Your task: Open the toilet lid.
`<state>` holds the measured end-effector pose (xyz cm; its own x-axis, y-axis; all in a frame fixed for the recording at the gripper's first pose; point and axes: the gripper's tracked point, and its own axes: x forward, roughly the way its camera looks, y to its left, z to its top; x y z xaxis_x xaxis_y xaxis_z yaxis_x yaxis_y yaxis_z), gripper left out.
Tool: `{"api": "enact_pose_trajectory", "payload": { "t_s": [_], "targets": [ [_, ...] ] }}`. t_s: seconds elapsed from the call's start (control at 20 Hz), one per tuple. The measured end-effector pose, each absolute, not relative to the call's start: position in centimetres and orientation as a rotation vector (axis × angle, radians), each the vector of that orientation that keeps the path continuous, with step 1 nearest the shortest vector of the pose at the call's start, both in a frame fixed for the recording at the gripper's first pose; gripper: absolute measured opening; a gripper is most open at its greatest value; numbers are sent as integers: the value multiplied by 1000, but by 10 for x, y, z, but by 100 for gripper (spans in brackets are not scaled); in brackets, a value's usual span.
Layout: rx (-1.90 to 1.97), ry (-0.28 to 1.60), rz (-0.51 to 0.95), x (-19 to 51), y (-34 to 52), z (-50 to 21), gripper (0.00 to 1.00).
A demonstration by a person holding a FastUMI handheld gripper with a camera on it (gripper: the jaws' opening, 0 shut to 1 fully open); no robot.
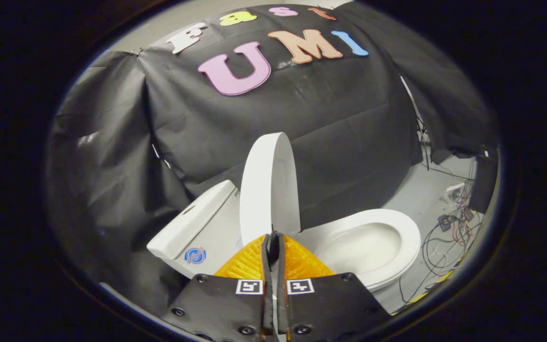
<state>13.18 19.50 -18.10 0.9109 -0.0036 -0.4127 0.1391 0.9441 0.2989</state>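
A white toilet stands against the black cloth wall. Its lid (266,185) is raised, standing nearly upright and edge-on to me, between the tank (193,221) and the seat ring (409,237). The bowl (363,247) lies uncovered to the right of the lid. My gripper (273,236) has its two fingers pressed together, the tips right in front of the lid's lower part. Nothing shows between the fingers. Whether the tips touch the lid I cannot tell.
The tank has a round blue sticker (195,255) on its side. Loose cables and small electronics (449,228) lie on the grey floor right of the toilet, with a dark box (485,183) by the wall. Black cloth hangs close behind and left.
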Motion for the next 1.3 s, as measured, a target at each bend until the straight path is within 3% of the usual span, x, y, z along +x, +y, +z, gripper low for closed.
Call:
{"api": "enact_pose_trajectory", "payload": {
  "t_s": [1.3],
  "targets": [
    [255,450,65,157,277,-168,4]
  ]
}}
